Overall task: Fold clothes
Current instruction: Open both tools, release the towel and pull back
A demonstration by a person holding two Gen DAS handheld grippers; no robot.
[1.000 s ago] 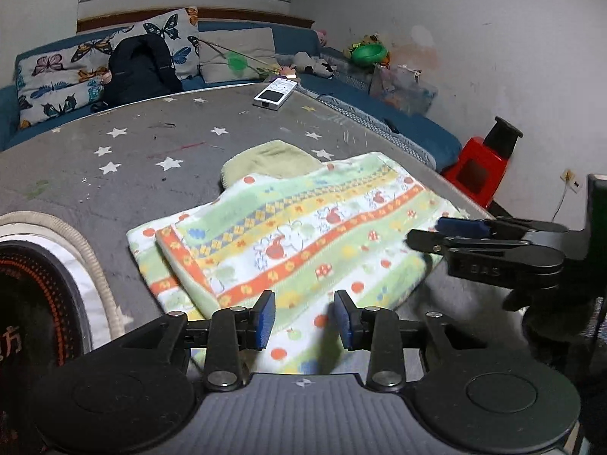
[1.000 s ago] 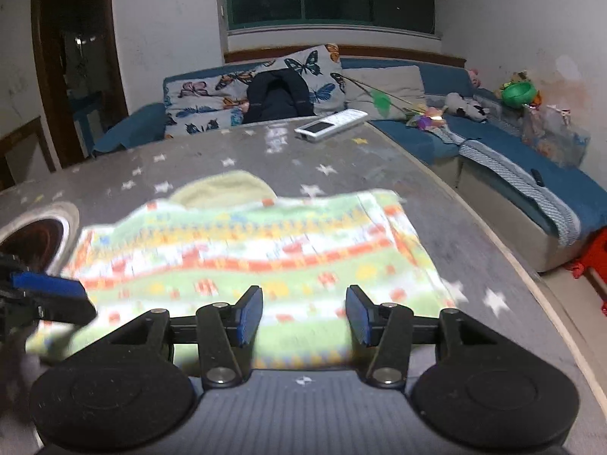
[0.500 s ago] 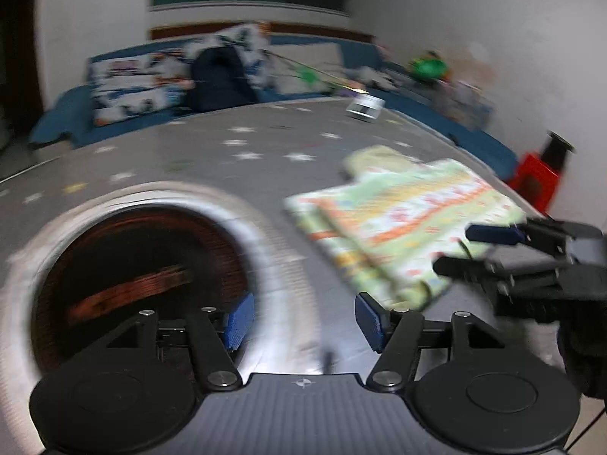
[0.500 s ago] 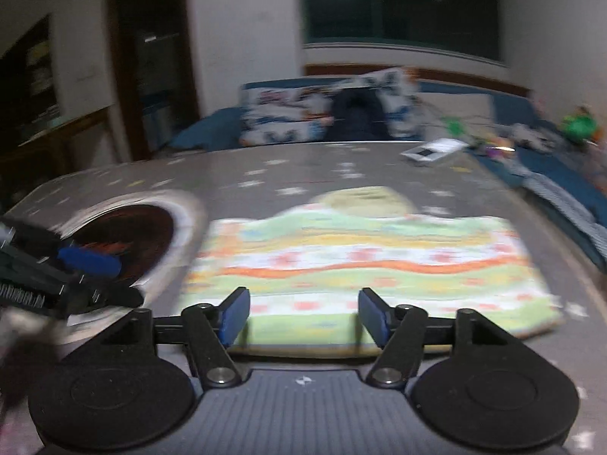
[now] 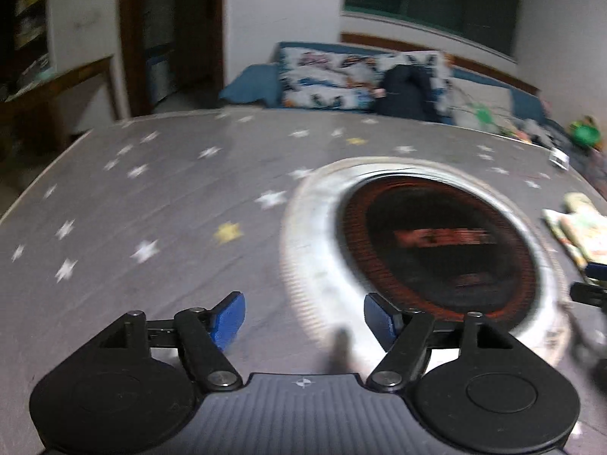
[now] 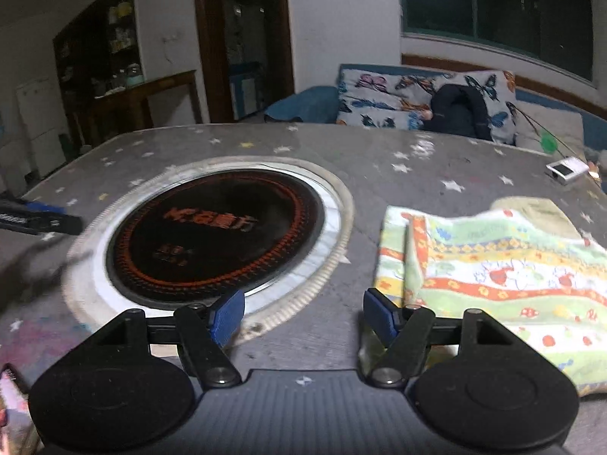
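A folded, colourful patterned garment (image 6: pixel 493 276) lies flat on the grey star-patterned table, to the right in the right wrist view; only its edge (image 5: pixel 580 235) shows at the far right of the blurred left wrist view. My right gripper (image 6: pixel 303 318) is open and empty, its right pad at the garment's near left corner. My left gripper (image 5: pixel 303 320) is open and empty over the table by the round cooktop, away from the garment. Its tip also shows in the right wrist view (image 6: pixel 41 222) at far left.
A round black induction cooktop (image 6: pixel 212 227) with a pale rim is set into the table's middle. A white remote (image 6: pixel 567 168) lies at the table's far right. A sofa with butterfly cushions (image 6: pixel 417 94) and a dark backpack (image 6: pixel 459 110) stands behind.
Both grippers have swung left, away from the folded garment, and opened wider. The garment stays lying on the table; the cooktop now fills the middle of both views.
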